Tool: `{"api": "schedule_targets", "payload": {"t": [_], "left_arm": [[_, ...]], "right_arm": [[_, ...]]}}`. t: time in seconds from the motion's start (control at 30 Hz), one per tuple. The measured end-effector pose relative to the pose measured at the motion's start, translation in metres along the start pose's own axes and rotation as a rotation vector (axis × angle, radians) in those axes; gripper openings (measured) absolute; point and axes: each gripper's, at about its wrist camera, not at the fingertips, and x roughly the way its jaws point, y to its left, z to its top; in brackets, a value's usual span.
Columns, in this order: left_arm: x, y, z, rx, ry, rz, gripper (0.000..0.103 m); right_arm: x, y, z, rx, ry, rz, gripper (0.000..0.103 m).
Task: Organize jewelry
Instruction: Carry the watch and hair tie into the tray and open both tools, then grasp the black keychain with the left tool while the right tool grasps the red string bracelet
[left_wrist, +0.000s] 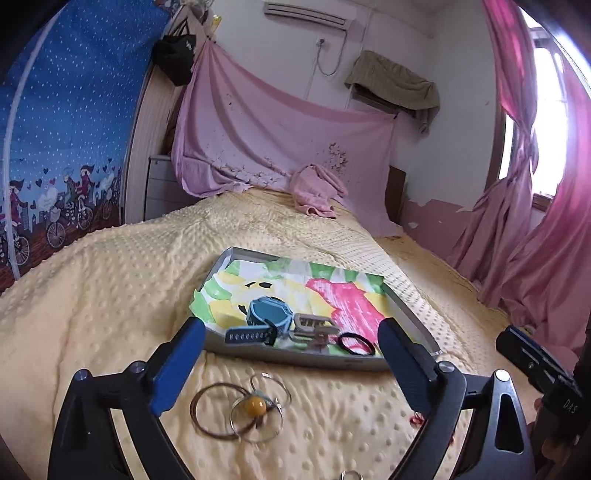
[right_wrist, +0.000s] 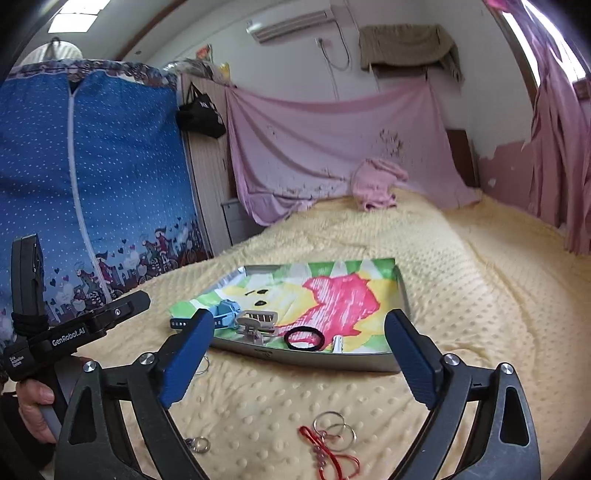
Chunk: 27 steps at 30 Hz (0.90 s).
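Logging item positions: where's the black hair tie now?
The black elastic hair tie lies inside the metal tray, near its front edge, right of the beige hair clip; both wrist views show it.

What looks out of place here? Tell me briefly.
Some jewelry lies loose on the yellow blanket, outside the tray: metal hoops with an amber bead and a red string bracelet. The watch strap overhangs the tray's edge.
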Motion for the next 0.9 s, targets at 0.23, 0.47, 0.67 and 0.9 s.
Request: {"api": "schedule_targets", "payload": {"t": [0.23,0.47,0.67,0.9], "left_arm": [[-0.021,-0.005,-0.023,0.052,0.015,-0.017,0.099],[-0.037,-0.013,-0.047,0.093,0.029,-0.009,0.099],[-0.041,-0.019,-0.063,0.121,0.063,0.007,0.099],[-0.033,-0.013,-0.079,0.126,0.168,0.001,0.099]], "right_arm": [[-0.032,0.005,-0.010,-0.083,-0.018,-0.045,0.092],[-0.055,-0.002,-0.023,-0.093,0.007,-0.074,0.092],[-0.054,-0.006,-0.042,-0.080,0.071,-0.093,0.092],[-0.039,-0.013,-0.061,-0.049,0.172,-0.098,0.092]]}}
